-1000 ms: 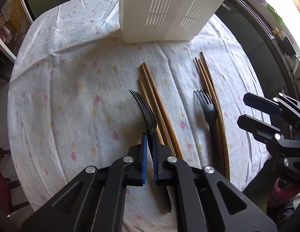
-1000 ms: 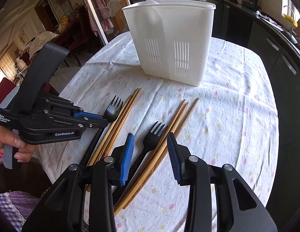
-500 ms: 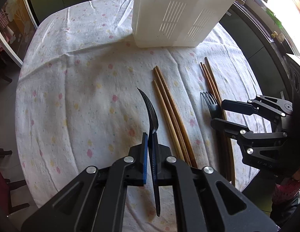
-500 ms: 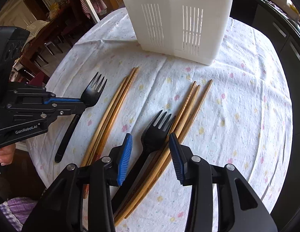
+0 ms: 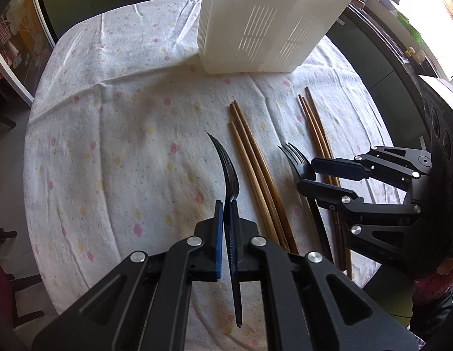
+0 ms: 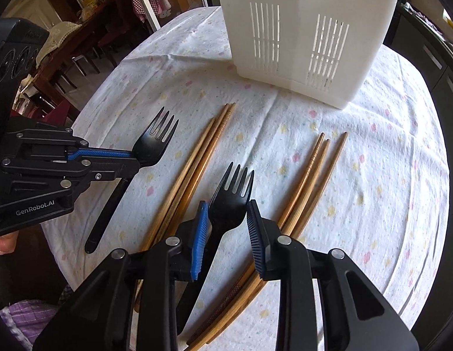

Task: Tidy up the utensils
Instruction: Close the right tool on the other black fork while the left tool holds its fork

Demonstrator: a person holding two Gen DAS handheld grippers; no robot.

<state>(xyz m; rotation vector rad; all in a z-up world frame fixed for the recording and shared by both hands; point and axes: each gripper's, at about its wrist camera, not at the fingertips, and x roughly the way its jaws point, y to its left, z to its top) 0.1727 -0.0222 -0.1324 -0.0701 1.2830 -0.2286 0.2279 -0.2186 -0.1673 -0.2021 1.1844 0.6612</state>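
Observation:
My left gripper point(image 5: 225, 204) is shut on a black plastic fork point(image 5: 228, 169), held on edge above the cloth; it also shows in the right wrist view point(image 6: 152, 143). My right gripper point(image 6: 226, 213) is open, its jaws on either side of a second black fork point(image 6: 231, 199) lying on the cloth; the same fork shows in the left wrist view point(image 5: 296, 161). Two bundles of wooden chopsticks point(image 6: 197, 161) point(image 6: 311, 175) lie on either side of this fork. A white slotted utensil holder point(image 6: 302, 35) stands at the far side of the table.
The round table has a white flowered cloth point(image 5: 109, 131). Dark kitchen cabinets point(image 5: 372, 67) run along the right. Chairs and a dining area point(image 6: 74, 44) lie to the left beyond the table edge.
My left gripper has lifted its fork off the cloth and turned it on edge. My right gripper has come down and forward so that its open jaws straddle the second fork.

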